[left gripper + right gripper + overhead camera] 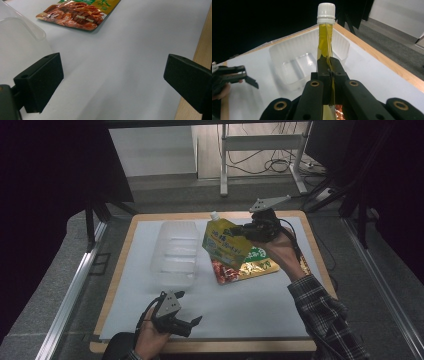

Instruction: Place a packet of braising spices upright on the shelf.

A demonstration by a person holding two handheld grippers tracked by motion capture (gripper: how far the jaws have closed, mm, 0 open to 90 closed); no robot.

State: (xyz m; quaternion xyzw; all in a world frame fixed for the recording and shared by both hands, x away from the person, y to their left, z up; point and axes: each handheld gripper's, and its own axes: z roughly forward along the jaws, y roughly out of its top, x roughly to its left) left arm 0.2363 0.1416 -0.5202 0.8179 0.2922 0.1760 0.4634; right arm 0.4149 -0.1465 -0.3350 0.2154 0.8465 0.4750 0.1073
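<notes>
The right gripper (329,75), held in the person's right hand (282,251) over the far right part of the table, has its 2 black jaws pressed together on the edge of a yellow spouted pouch (225,243); in the right gripper view the pouch (326,41) rises edge-on from between the jaws, its white screw cap (326,13) at the top; in the high view the pouch hangs tilted, clear of the surface, with its cap (215,215) pointing toward the far edge. Just below it lies a flat gold-and-red food packet (245,269) on the white mat (240,310); the pouch overlaps it from the camera's angle (whether the 2 touch cannot be told). Just left of the pouch stands a clear plastic tub (175,252), open side up, seen beyond the pouch in the right gripper view (294,67). The left gripper (187,322) rests in the person's left hand (150,335) at the near edge of the mat, well apart from the tub and pouch; its jaws stand spread wide with nothing between them; the left gripper view shows bare mat (120,75) between the jaws, the packet (77,15) farther off, and the tub's rim (22,27) at the left; the wooden table edge (202,53) runs along the right. A plaid sleeve (325,315) covers the right forearm.
</notes>
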